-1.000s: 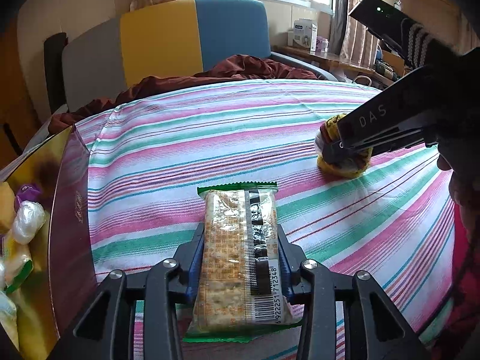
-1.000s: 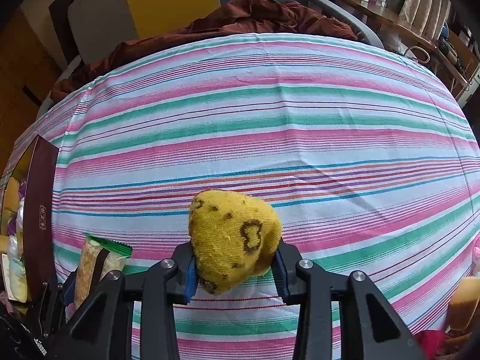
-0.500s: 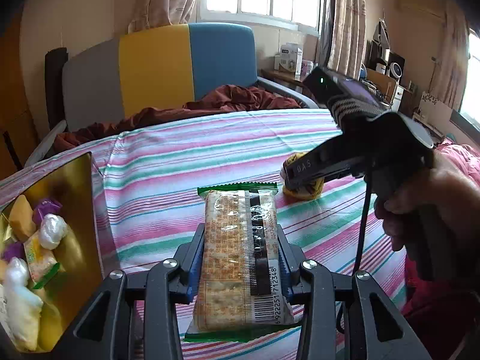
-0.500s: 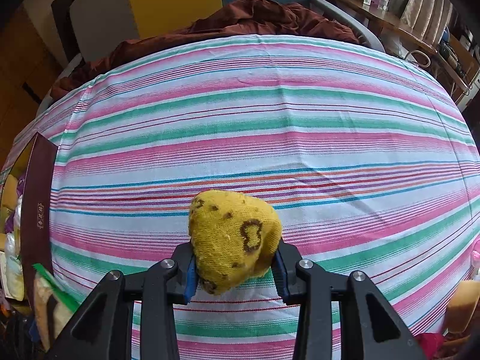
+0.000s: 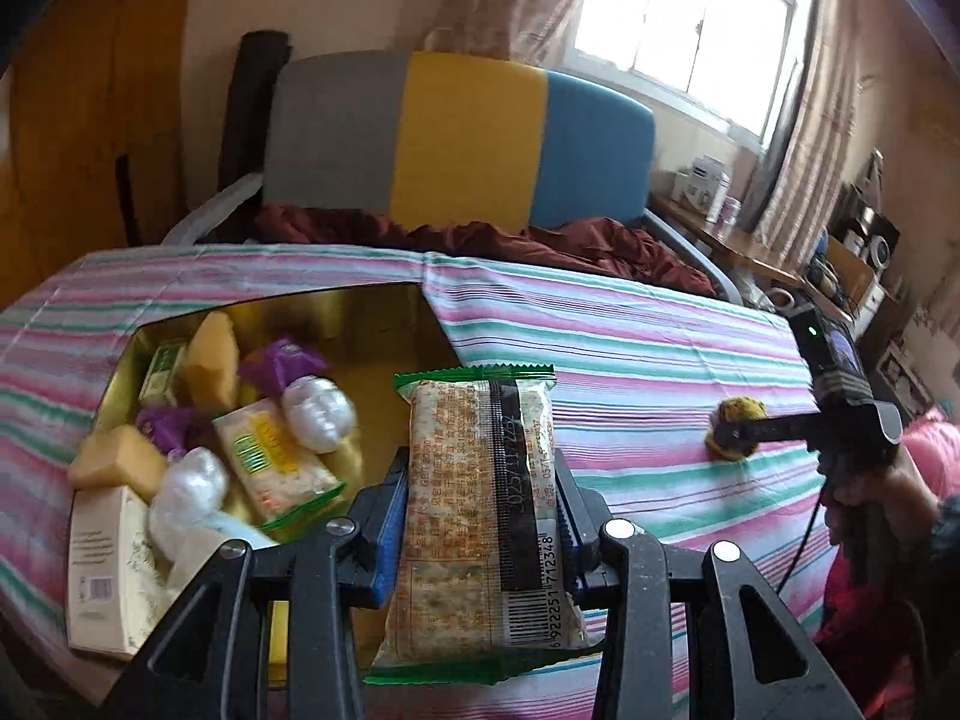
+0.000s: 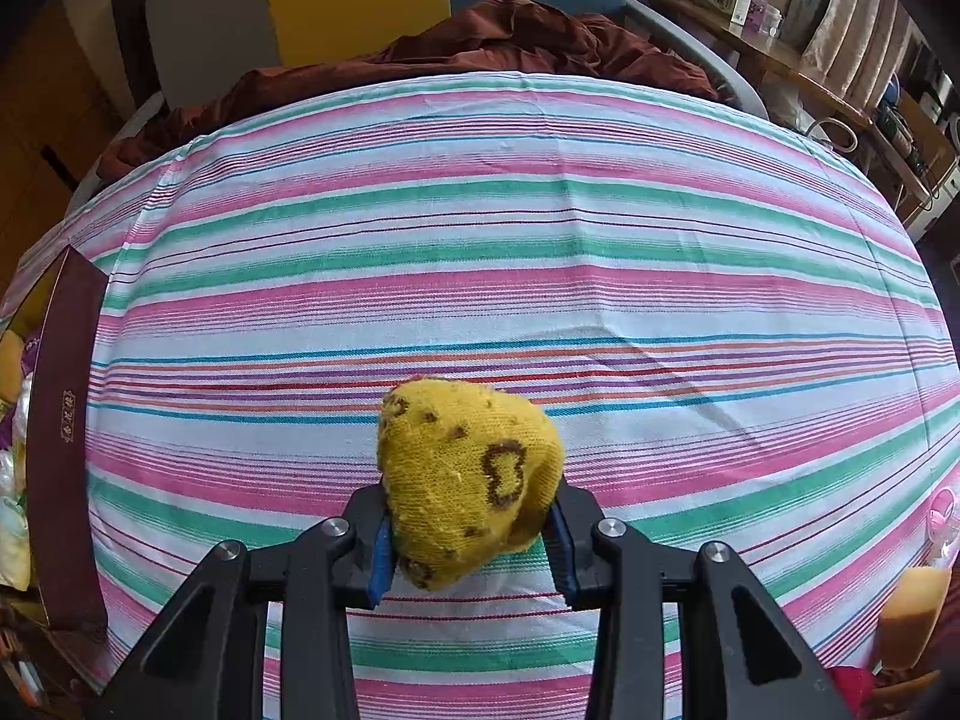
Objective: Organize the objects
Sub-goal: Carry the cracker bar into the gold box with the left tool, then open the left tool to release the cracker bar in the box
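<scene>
My left gripper [image 5: 480, 516] is shut on a clear cracker packet [image 5: 480, 510] with green ends and a barcode, held upright in the air at the right edge of a gold-lined box [image 5: 384, 318]. The box holds several snacks, sponges and wrapped sweets. My right gripper [image 6: 471, 516] is shut on a yellow knitted ball [image 6: 468, 474] with brown marks, low over the striped cloth [image 6: 510, 252]. In the left wrist view that same ball [image 5: 735, 429] shows far right, gripped by the right gripper, with a person's hand [image 5: 870, 498] on its handle.
The box's dark red wall [image 6: 63, 438] stands at the left edge in the right wrist view. A grey, yellow and blue sofa [image 5: 456, 144] with a maroon blanket [image 5: 540, 240] lies beyond the table. An orange sponge [image 6: 912, 606] sits at the lower right.
My left gripper has swung left and risen with the cracker packet, so the open box now lies below it. The right gripper and yellow ball have stayed in place.
</scene>
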Motion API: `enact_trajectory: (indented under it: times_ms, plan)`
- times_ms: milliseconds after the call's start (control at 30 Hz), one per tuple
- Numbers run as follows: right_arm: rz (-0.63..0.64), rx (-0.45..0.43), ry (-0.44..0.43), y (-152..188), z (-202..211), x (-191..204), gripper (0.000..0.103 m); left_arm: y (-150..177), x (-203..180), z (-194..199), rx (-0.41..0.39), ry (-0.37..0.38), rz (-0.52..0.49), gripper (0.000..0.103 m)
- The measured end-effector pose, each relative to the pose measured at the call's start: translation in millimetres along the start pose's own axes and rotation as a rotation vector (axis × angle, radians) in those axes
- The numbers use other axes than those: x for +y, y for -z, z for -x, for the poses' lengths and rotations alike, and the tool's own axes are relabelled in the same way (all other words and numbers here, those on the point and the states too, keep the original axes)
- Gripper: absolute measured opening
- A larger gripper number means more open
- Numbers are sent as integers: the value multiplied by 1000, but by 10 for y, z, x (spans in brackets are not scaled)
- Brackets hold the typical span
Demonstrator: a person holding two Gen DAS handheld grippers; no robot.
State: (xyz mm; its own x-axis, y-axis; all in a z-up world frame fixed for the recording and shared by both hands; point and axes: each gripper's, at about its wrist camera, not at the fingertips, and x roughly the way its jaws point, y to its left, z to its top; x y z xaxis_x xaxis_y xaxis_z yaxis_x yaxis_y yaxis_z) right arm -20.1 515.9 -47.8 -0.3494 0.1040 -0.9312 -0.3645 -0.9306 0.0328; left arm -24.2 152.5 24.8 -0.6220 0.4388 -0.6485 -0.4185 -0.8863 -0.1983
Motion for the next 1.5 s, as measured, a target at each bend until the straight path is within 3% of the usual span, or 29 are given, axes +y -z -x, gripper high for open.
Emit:
enact_trajectory:
  times_ms: [133,267,400,567,700,833,933,1367,1500]
  plan:
    - [-7,1,-7,-10,-9,-23,40,33,660,98,26,-20,159,41]
    - [-6,1,-7,-20,-17,-18,40,153,914,106,49,-48,201,41]
    - [0,1,-5,-22,-15,-28,40,181,792,-31,87,-24,189,41]
    - [-1,1,-6,-15,-4,-31,40,137,457,-338,150,6,56,41]
    - [0,1,-8,-21,-17,-25,40,185,387,-537,202,-37,1,42]
    - [-6,2,-14,-36,-24,-45,40,258,455,-595,229,-56,18,46]
    - [-6,3,-13,-44,-27,-48,40,278,494,-539,206,-51,32,50]
    - [30,-4,12,-37,-30,18,40,300,574,-205,111,-134,10,50]
    - [40,-31,-29,1,84,96,40,261,628,-29,74,-167,-2,50]
